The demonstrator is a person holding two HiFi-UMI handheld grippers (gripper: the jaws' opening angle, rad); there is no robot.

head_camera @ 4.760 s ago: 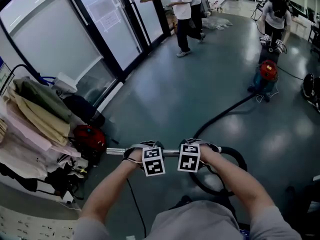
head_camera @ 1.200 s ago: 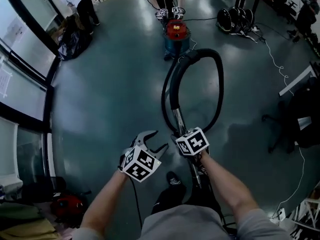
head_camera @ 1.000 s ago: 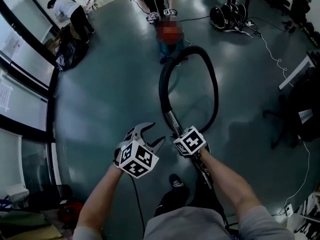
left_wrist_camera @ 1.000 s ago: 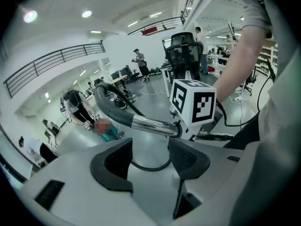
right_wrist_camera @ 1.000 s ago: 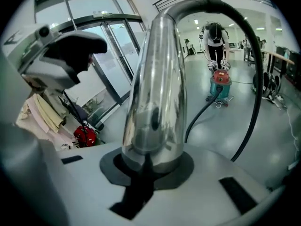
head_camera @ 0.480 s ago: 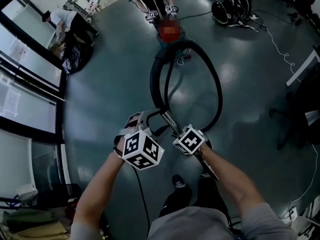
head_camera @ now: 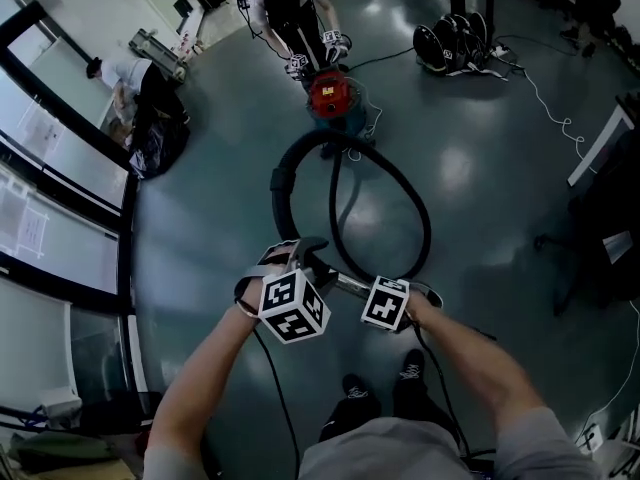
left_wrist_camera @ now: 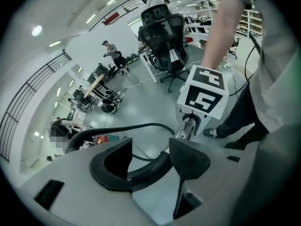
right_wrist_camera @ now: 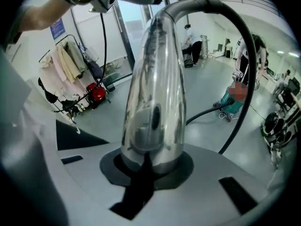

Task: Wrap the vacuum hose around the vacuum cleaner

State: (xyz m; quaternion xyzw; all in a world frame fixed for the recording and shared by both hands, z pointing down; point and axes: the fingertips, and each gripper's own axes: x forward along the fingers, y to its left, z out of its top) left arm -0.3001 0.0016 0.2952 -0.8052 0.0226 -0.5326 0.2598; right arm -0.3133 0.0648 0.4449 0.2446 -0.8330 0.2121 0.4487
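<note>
In the head view my right gripper (head_camera: 372,291) is shut on the chrome wand (head_camera: 346,284), which lies nearly level in front of me. In the right gripper view the wand (right_wrist_camera: 155,93) rises from between the jaws of that gripper (right_wrist_camera: 149,167). The black hose (head_camera: 424,226) leaves the wand's far end and makes a big loop over the floor. My left gripper (head_camera: 297,252) stands open astride the hose beside the wand's end. In the left gripper view the hose (left_wrist_camera: 149,167) passes between this gripper's (left_wrist_camera: 150,149) wide jaws. A red and teal vacuum cleaner (head_camera: 330,93) stands beyond the loop.
A person (head_camera: 290,8) with grippers bends over that vacuum cleaner. Another person (head_camera: 135,78) crouches by the glass wall (head_camera: 60,208) on the left. Coiled hoses (head_camera: 455,43) and a floor cable (head_camera: 545,98) lie at back right, near a desk edge (head_camera: 600,143). My shoes (head_camera: 355,383) are below.
My left gripper has moved right, and its open jaws now straddle the hose. The right gripper has swung the wand from pointing away to nearly level. The hose loop has shifted left.
</note>
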